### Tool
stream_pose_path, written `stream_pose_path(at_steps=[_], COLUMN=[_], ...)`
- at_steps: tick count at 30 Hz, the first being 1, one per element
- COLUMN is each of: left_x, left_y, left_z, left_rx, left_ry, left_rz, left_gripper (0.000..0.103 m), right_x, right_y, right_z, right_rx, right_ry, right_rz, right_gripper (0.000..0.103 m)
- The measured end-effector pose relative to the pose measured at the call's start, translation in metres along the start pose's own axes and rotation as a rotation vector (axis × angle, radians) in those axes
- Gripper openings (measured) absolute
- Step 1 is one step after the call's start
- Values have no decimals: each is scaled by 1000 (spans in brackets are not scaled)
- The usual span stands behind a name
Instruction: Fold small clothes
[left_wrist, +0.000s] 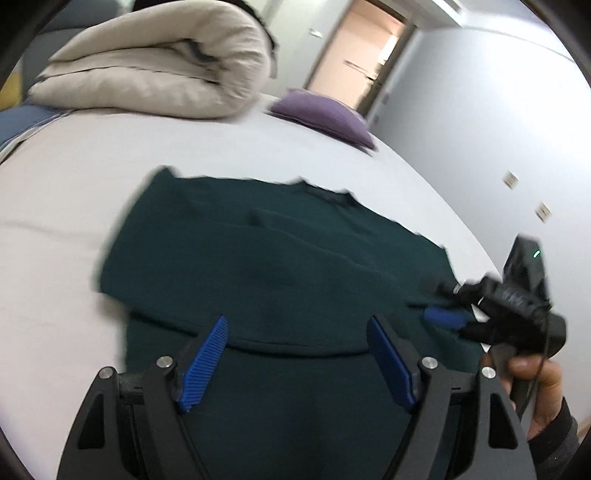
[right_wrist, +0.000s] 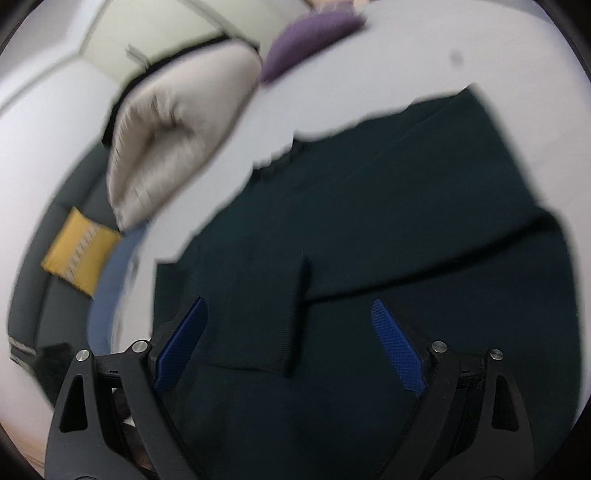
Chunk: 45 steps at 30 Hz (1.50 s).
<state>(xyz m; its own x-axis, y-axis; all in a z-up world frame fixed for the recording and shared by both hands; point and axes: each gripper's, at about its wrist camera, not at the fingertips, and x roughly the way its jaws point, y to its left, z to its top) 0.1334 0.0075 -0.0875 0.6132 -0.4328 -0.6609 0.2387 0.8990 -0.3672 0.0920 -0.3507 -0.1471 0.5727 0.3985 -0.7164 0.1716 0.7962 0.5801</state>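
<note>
Both tools are spread wide with nothing between their blue pads. We hold the left tool (left_wrist: 297, 334) low over the near part of the dark green garment (left_wrist: 266, 258), its fingers (left_wrist: 207, 363) hanging just above the cloth; whether they touch it we cannot tell. Our right tool (right_wrist: 288, 321) hovers over the same garment (right_wrist: 388, 221) from the other side, and in the left view it (left_wrist: 439, 314) shows at the garment's right edge, gripped by our right hand (left_wrist: 539, 387).

We see the garment lying mostly flat on the bed (left_wrist: 74, 184), which is covered with a pale sheet. A folded part lies across its middle, forming a raised edge in both views, and a narrow flap (right_wrist: 258, 314) lies on top near the right tool's fingers.

Farther back on the bed sits a folded beige duvet (left_wrist: 155, 70), well apart from the garment, and a purple cushion (left_wrist: 325, 114) rests near the bed's far right corner. Off the bed, in the right view, we see a yellow cushion (right_wrist: 79, 254) on a dark seat. Both views are blurred.
</note>
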Motion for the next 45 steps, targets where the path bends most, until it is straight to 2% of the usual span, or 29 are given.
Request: stream_pose_path(at_steps=[2, 3, 5, 6, 7, 10, 15, 17, 21, 23, 26, 28, 30, 33, 35, 37, 38, 39, 40, 42, 45], left_x=[-7, -5, -11, -14, -19, -26, -30, -26, -7, 11, 39, 59, 75, 92, 98, 104, 107, 109, 112, 114, 118], left_y=[28, 37, 59, 66, 74, 90, 108, 109, 110, 113, 121, 124, 122, 119, 120, 120, 120, 120, 120, 118, 117], left_z=[5, 8, 14, 16, 19, 28, 46, 54, 67, 73, 78, 81, 83, 89, 94, 101, 103, 105, 107, 109, 105], left_rx=[-61, -90, -149, -166, -182, -219, -251, -253, -242, -245, -251, -247, -219, -190, -187, -176, -168, -164, -159, -133, -106], left_ry=[-16, -19, -33, -45, -61, -92, -113, -117, -96, -68, -9, 40, 73, 88, 89, 99, 108, 110, 113, 105, 89], left_rz=[36, 39, 45, 50, 58, 69, 72, 72, 83, 100, 137, 157, 189, 212, 220, 224, 228, 227, 228, 244, 267], left_gripper=[76, 74, 72, 72, 72, 72, 72, 72, 72, 72, 72, 72, 72, 72, 66, 45, 38, 23, 17, 10, 9], right_x=[28, 42, 48, 50, 51, 44, 11, -5, -20, -12, 14, 31, 42, 60, 62, 64, 62, 60, 57, 53, 53], right_y=[3, 5, 11, 12, 12, 24, 69, 82, 92, 78, 47, 23, 8, -12, -24, -24, -23, -20, -15, -5, -10], right_z=[-1, -2, -1, 0, 2, 4, 11, 25, 54, 72, 87, 91, 88, 84, 71, 74, 71, 71, 70, 67, 65], right_rx=[6, -13, -41, -49, -52, -105, -313, -382, -431, -418, -371, -302, -285, -246, -241, -243, -250, -265, -284, -307, -311], right_ry=[80, 99, 74, 72, 76, 71, -18, -75, -149, -132, -89, -39, -32, 6, -3, -8, -12, -23, -33, -41, -32], right_rz=[-12, -64, -105, -112, -125, -141, -167, -157, -166, -180, -249, -242, -249, -247, -237, -231, -231, -230, -226, -228, -272], right_gripper=[75, 70, 62, 50, 28, 7, 7, 7, 7, 7, 7, 7, 7, 7, 8, 8, 8, 8, 8, 8, 7])
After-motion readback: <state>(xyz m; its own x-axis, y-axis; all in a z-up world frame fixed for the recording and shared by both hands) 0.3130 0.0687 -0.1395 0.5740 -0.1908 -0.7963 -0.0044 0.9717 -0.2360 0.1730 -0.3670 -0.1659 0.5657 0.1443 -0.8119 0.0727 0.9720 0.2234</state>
